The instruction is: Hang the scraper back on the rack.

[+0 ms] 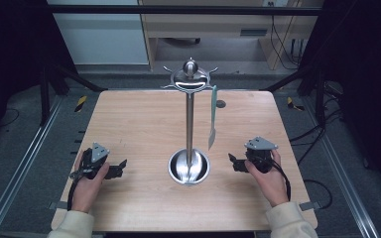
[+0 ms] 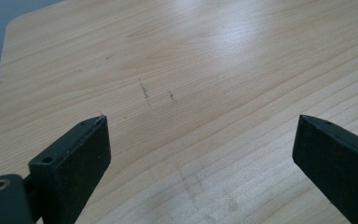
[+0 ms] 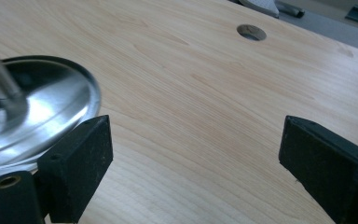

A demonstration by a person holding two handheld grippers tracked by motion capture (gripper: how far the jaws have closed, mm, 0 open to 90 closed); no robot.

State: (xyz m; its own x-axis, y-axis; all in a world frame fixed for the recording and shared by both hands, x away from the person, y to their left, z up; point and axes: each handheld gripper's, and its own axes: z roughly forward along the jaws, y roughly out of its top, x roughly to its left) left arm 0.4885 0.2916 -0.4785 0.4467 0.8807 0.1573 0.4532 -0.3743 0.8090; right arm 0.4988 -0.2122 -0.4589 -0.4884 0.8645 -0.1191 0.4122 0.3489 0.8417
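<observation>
A steel utensil stand rises from the middle of the wooden table, with a round dish base and hooks around its top. One pale green spatula hangs from a hook on the stand's right side. My left gripper rests low at the front left, open, with bare wood between its jaws. To the right of the base my right gripper is open too, nothing between its jaws. The base's rim lies just beyond its left jaw.
A round cable hole sits in the table at the back right, also seen from the right gripper. Black frame bars and cables surround the table. A wooden cabinet stands behind it.
</observation>
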